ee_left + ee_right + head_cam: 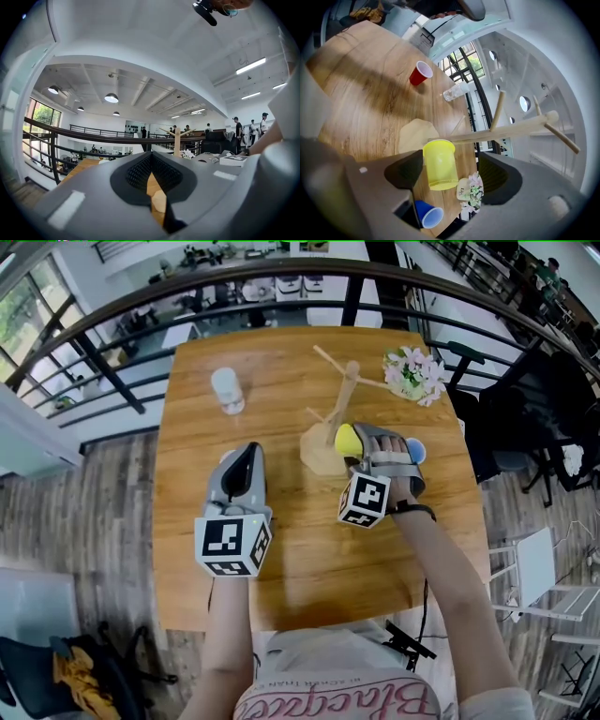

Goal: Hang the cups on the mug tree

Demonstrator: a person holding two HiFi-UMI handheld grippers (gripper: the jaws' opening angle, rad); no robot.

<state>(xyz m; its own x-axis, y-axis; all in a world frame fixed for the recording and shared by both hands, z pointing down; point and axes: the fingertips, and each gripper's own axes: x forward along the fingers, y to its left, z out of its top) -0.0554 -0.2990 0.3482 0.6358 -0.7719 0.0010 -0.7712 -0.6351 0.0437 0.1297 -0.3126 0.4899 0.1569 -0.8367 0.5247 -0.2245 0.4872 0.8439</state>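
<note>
Mid-frame, the right gripper (452, 172) jaws gape around the yellow cup (439, 164) at the mug tree (511, 131) peg. It looks light and crushable, so pinch its sidewall softly. The left gripper (151, 161) jaws are shut, empty.

I'm looking down at a square wooden table (281, 549). On it sit the mug tree base (319, 451), a clear plastic cup (227, 390), a flower arrangement (413, 374), a blue cup (415, 452) and a red cup (420, 73).
</note>
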